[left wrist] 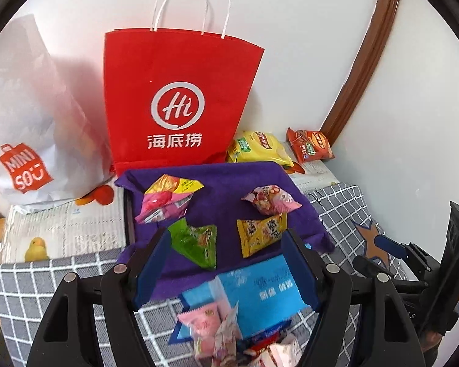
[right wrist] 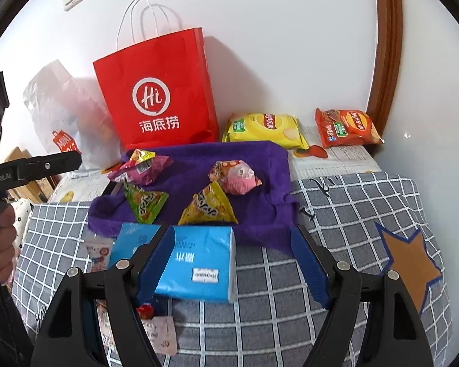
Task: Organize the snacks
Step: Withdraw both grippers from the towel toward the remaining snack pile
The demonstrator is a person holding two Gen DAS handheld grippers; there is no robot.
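In front of me is a bed under a grey checked cover (right wrist: 336, 214) with an orange star patch (right wrist: 413, 263), set against a white wall. Standing against that wall is a tall red paper bag (left wrist: 174, 101) with white handles, and beside it on its left slumps a white plastic bag (left wrist: 30, 116) with a red logo. A purple cloth (left wrist: 229, 189) is spread on the bed just in front of the red bag, and four small snack packets lie on it, apart from one another: a pink and yellow packet (left wrist: 165, 198) at the far left, a pink packet (left wrist: 269, 198) at the far right, a green packet (left wrist: 195, 241) at the near left and a yellow packet (left wrist: 260, 235) at the near right. Behind the cloth, near the wall, a yellow chip bag (right wrist: 266, 128) and an orange chip bag (right wrist: 345, 128) lie side by side. A blue tissue pack (right wrist: 195, 263) lies on the cover at the cloth's near edge, with a few more small wrapped snacks (left wrist: 226, 333) heaped just beside it. My left gripper (left wrist: 226, 269) hangs above the tissue pack, its jaws spread wide with nothing gripped. My right gripper (right wrist: 238, 263) is likewise parted and empty, poised over the pack's right end and the bare cover.
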